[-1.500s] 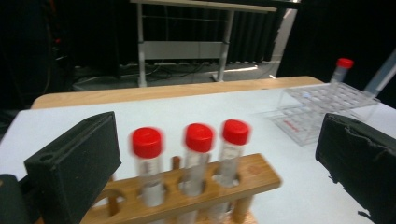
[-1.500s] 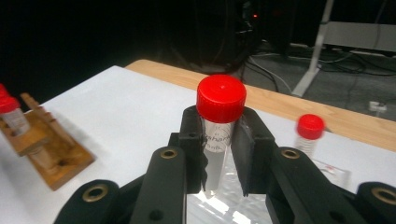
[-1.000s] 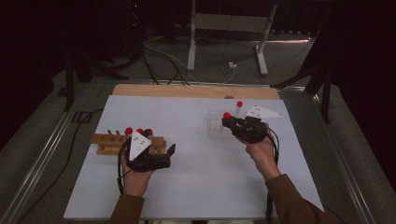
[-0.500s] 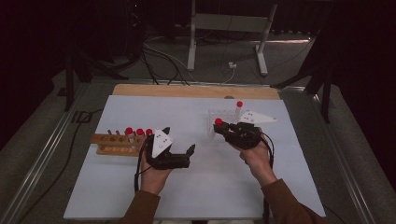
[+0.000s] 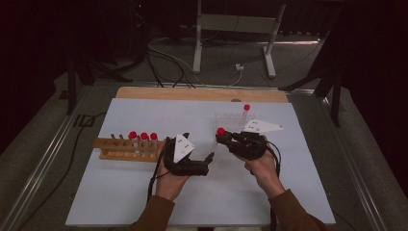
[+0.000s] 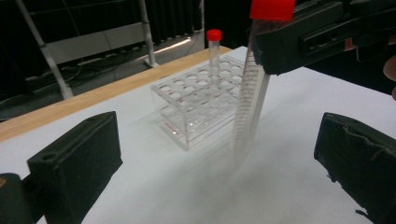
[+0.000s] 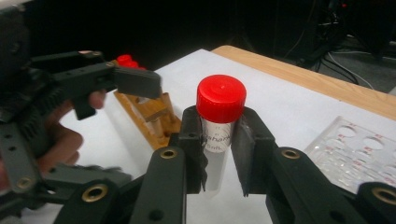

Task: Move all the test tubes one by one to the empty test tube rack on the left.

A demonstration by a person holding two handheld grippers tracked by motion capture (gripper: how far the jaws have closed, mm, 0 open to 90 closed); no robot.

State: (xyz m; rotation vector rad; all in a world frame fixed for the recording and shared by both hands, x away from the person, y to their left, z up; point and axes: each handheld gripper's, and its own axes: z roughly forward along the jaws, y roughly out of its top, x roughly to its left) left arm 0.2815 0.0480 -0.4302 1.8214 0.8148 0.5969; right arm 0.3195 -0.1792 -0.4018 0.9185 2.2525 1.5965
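White table (image 5: 144, 202): a person stands at the near edge with a pair of tongs in each hand; the work sits mid-table.
Clear plastic rack (image 6: 196, 109): far right of the mat, many empty wells, one red-capped tube (image 6: 214, 60) upright in it near the back.
Wooden rack (image 5: 120, 147): left of the mat, three red-capped tubes (image 5: 143, 139) upright in it, well apart from the held tube.
Right gripper (image 7: 219, 149): clamped on a red-capped test tube (image 7: 219, 126) just under its cap, pads on both sides of the label; the tube hangs roughly upright above the mat.
Left gripper (image 5: 208, 161): jaws apart, nothing between them, pointed towards the held tube.
Tube against tongs: in the left gripper view the held tube (image 6: 250, 102) hangs between the two open pads but farther off, touching neither; the clear rack lies beyond it.
Step in hand, as I read it: carrying this tube across to the clear rack, or passing it to the left tongs.
Doing it well: keep the tube upright, hold the grip below the cap, line the bottom over one well before lowering; if handing over, close the left pads on the bare lower glass before the right lets go.
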